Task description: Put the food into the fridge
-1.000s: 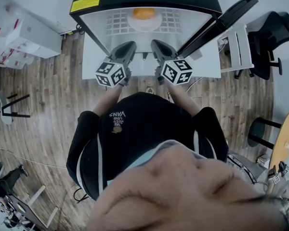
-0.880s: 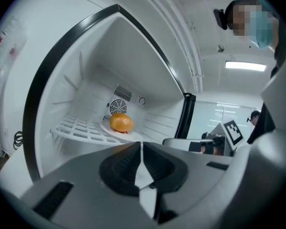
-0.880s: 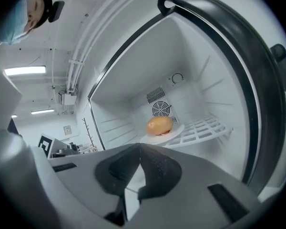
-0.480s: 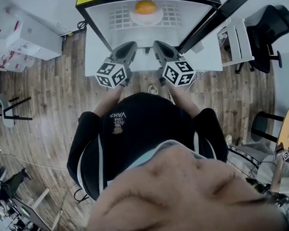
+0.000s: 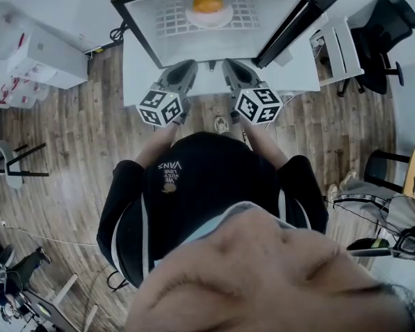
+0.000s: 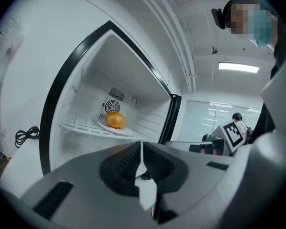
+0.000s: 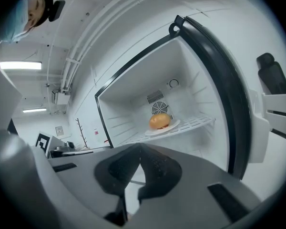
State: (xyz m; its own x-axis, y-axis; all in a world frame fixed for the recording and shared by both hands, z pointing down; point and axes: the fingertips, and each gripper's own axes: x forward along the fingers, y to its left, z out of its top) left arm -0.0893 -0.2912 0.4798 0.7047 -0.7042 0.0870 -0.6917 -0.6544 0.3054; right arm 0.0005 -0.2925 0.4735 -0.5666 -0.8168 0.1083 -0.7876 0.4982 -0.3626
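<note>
Fridge (image 5: 263, 30) stands open at the far middle, its lower part hidden behind the two grippers. Its door (image 5: 301, 19) swings out to the right, the far end cut off by the frame. Much of the near scene is blocked by the person's black top (image 5: 207, 199). Inside the fridge a wire shelf (image 5: 169, 23) carries a white plate (image 5: 209, 18), and the food (image 5: 207, 3) sits on it: an orange rounded lump, perhaps a bun, too small to name surely. It is a little wider than tall, long axis level and running left to right. Floor (image 5: 69, 137) is wood plank, the room white, with a black chair (image 5: 387, 40) at far right. Left gripper (image 6: 141, 149) and right gripper (image 7: 140, 151) hang side by side near the fridge, each with jaws together on nothing.
</note>
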